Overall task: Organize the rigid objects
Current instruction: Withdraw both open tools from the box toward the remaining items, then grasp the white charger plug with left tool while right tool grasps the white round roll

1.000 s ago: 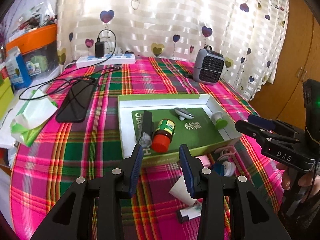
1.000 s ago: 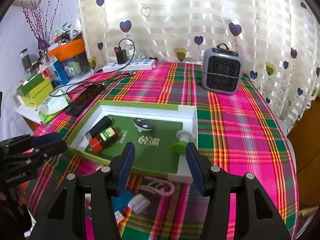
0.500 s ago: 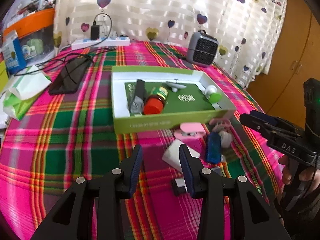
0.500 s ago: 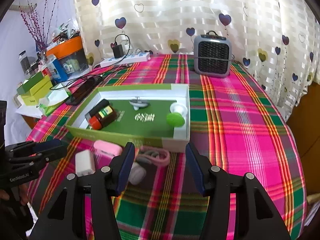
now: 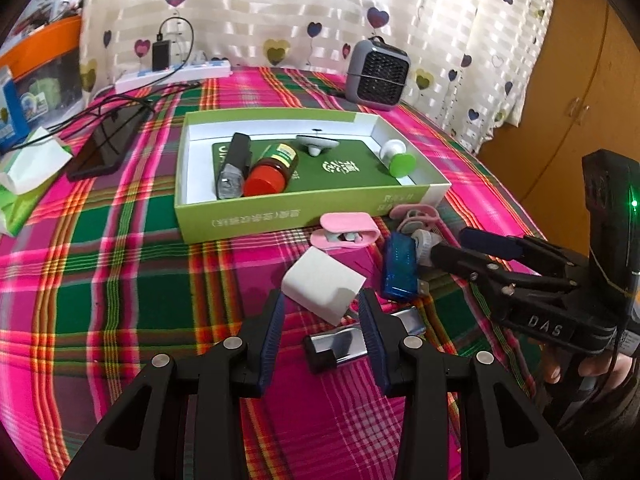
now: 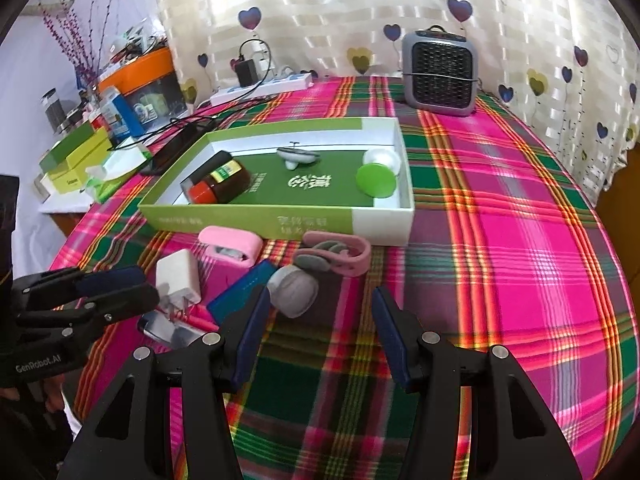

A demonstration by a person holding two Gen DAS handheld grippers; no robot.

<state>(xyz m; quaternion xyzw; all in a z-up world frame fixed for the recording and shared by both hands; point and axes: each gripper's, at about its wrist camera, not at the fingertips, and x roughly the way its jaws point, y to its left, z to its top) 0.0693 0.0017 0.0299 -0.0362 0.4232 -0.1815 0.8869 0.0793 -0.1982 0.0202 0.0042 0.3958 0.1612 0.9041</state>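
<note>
L gripper (image 5: 322, 314) jaws spread, white charger (image 5: 323, 287) just ahead btwn tips. R gripper (image 6: 320, 312) jaws spread, empty; grey round case (image 6: 293, 290) near its left tip.

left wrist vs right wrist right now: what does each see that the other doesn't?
Only the left wrist view: the black flashlight lying in the green box beside the jar, the wooden cabinet at right, and the whole silver clip between the open left gripper fingers.

Only the right wrist view: the stacked green boxes and purple branches at far left.

Both: the green box, red-lidded jar, white charger, blue USB adapter, pink case, heater. The right gripper is open too.
</note>
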